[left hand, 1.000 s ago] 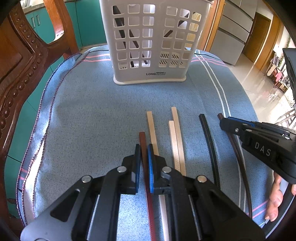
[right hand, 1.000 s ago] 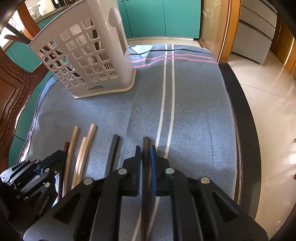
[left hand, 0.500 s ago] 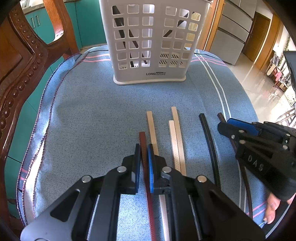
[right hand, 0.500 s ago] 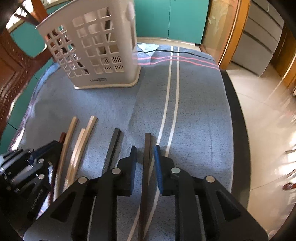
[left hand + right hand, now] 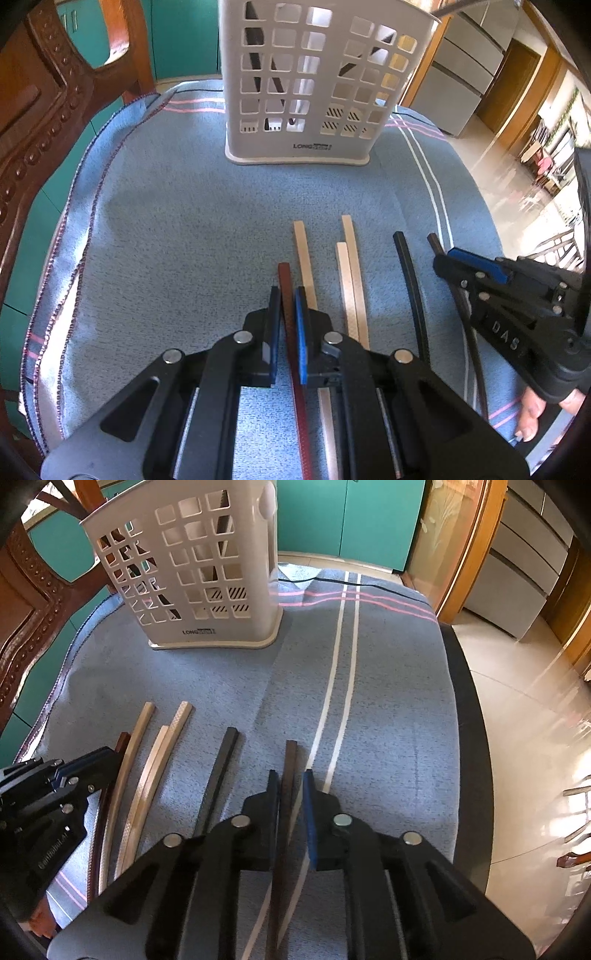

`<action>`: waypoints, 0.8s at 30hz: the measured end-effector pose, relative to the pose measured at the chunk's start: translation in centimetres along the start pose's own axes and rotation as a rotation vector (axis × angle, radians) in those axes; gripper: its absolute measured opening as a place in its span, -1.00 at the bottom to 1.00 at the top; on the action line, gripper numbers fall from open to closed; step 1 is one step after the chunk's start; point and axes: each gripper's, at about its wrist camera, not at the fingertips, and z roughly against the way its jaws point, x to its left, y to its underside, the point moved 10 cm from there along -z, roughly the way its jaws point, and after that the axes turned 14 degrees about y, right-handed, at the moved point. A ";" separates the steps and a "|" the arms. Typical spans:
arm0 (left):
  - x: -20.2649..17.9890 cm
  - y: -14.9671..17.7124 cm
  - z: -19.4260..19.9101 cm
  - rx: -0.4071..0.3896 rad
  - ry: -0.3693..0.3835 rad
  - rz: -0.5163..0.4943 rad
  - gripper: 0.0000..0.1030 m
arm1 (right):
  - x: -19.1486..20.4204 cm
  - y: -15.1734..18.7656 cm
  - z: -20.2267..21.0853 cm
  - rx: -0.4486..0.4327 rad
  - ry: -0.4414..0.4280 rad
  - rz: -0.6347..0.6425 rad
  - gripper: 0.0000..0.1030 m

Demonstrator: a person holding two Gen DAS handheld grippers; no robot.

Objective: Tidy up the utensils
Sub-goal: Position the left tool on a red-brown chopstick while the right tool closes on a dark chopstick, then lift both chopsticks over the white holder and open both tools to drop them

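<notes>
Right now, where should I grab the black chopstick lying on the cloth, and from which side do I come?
Take the black chopstick mid-shaft, from straight above, jaws across its narrow width. It lies flat on the blue cloth with bare cloth on both sides there, clear of the pale chopsticks and the dark brown chopstick.

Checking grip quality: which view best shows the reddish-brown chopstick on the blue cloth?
Left wrist view: the reddish-brown chopstick runs centred between the left claw pads. In the right wrist view only its tip peeks beyond that claw.
</notes>
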 end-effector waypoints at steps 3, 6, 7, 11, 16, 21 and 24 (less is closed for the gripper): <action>0.5 -0.2 0.1 0.003 0.020 0.013 -0.81 | -0.5 -0.1 -0.2 0.000 0.006 0.002 -0.63; 0.8 -0.4 0.0 0.000 0.013 0.004 -0.81 | -0.6 -0.1 -0.3 -0.001 0.017 0.002 -0.51; 0.8 -0.4 0.0 -0.001 0.007 0.000 -0.81 | -0.5 -0.3 -0.4 -0.001 0.020 0.002 -0.51; 0.0 -0.4 -0.2 -0.010 -0.040 -0.030 -0.80 | -0.2 -0.6 -0.5 0.000 0.031 0.007 -0.50; -0.2 -0.5 -0.3 -0.012 -0.094 -0.069 -0.79 | 0.3 -0.5 -0.4 -0.014 0.044 0.023 -0.48; -0.5 -0.4 -0.2 -0.016 -0.092 -0.061 -0.84 | 0.9 -0.4 -0.2 -0.018 -0.012 0.020 -0.85; -0.4 -0.5 0.2 -0.035 -0.068 -0.031 -0.86 | 0.9 -0.5 0.1 -0.024 -0.047 -0.005 -0.87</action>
